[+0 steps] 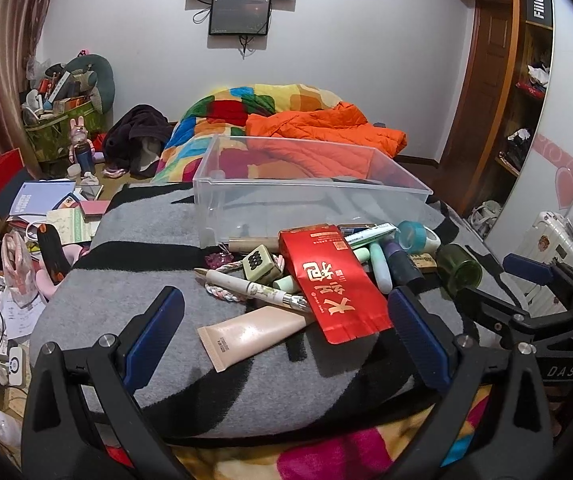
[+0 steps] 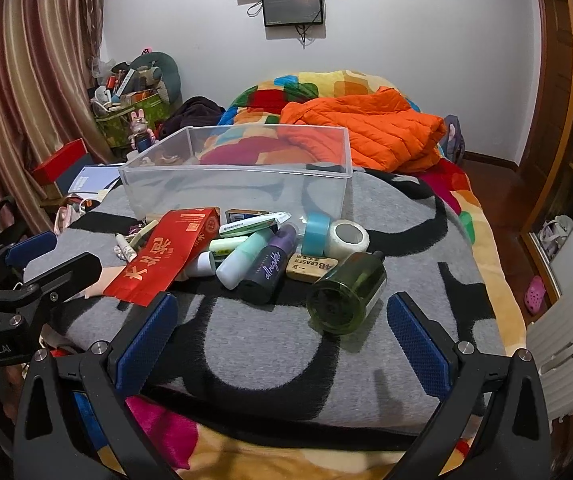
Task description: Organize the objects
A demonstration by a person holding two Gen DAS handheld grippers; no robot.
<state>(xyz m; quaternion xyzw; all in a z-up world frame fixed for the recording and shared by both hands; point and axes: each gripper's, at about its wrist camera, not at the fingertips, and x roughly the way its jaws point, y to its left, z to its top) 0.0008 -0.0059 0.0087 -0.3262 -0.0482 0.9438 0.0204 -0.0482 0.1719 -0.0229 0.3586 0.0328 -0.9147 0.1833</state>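
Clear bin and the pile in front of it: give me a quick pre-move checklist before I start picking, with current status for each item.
1. Clear bin upright, open top, nothing visible inside: ok.
2. Left gripper jaws wide open, nothing held: ok.
3. Right gripper jaws wide open, nothing held: ok.
4. Green bottle lies on its side at the pile's near edge, free of the rest: ok.
5. Red packet overlaps the pen and cream tube: not ok for a clean pick.
6. Bottle cap tight: cannot tell.

Left tool (image 1: 284,330) wide open, right tool (image 2: 282,336) wide open
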